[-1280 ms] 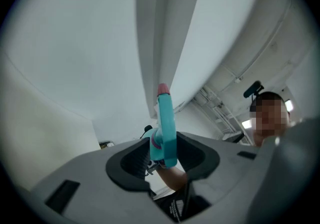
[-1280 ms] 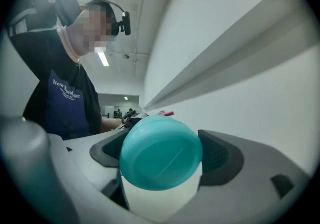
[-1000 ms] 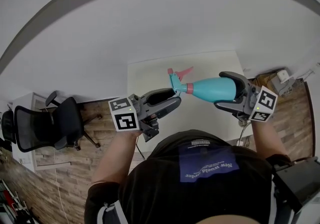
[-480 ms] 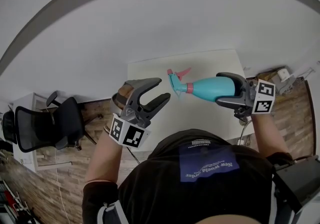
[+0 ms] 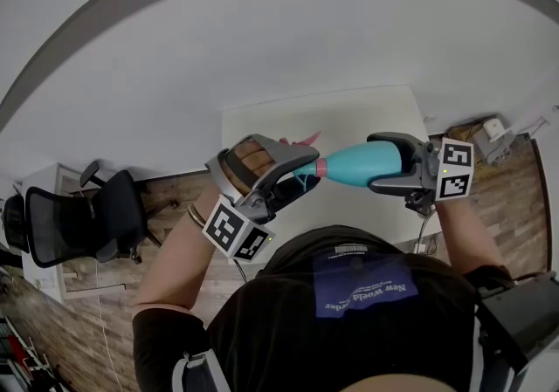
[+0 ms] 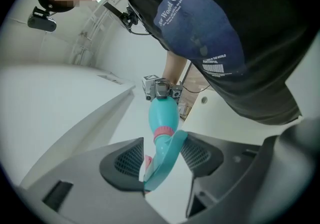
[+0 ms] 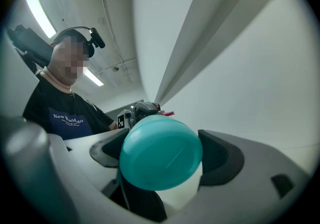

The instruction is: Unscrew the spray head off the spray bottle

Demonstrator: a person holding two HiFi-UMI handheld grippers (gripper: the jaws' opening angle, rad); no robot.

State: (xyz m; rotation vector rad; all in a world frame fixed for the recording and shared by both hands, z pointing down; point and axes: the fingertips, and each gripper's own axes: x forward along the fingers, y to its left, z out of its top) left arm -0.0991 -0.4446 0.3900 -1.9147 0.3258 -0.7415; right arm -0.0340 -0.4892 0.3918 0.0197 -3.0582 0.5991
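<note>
Above white table [image 5: 262, 124], at chest height: teal plastic spray bottle [image 5: 362, 161] held level and off the surface, neck toward the person's left.

Right gripper [image 5: 374, 161]: clamped on the bottle's fat end. In the right gripper view the rounded teal base fills the gap, with both dark ribbed pads [image 7: 221, 155] against its sides.

Left gripper [image 5: 301, 170]: jaws apart, set round the teal spray head [image 6: 162, 165]. In the left gripper view the head lies slantwise between the pads, close against both, but no squeeze shows. Pink threaded collar [image 6: 164, 132] sits just beyond the pads, joined to the bottle neck. Pink trigger tip [image 5: 308, 137] pokes out past the upper jaw in the head view.

Writing: blue panel on the person's black T-shirt [image 5: 288, 329] reads "New World Order" [image 5: 360, 292] in white. The line under it is too small to read. Lower on the shirt, in the left gripper view, a white barcode-like block [image 6: 216, 70] has small print, not legible.

Marker cubes carry black-and-white square patterns, left [image 5: 234, 230] and right [image 5: 454, 170].

Surroundings: black mesh office chair [image 5: 83, 223] on wood-plank floor [image 5: 87, 316], to the left of the table.
</note>
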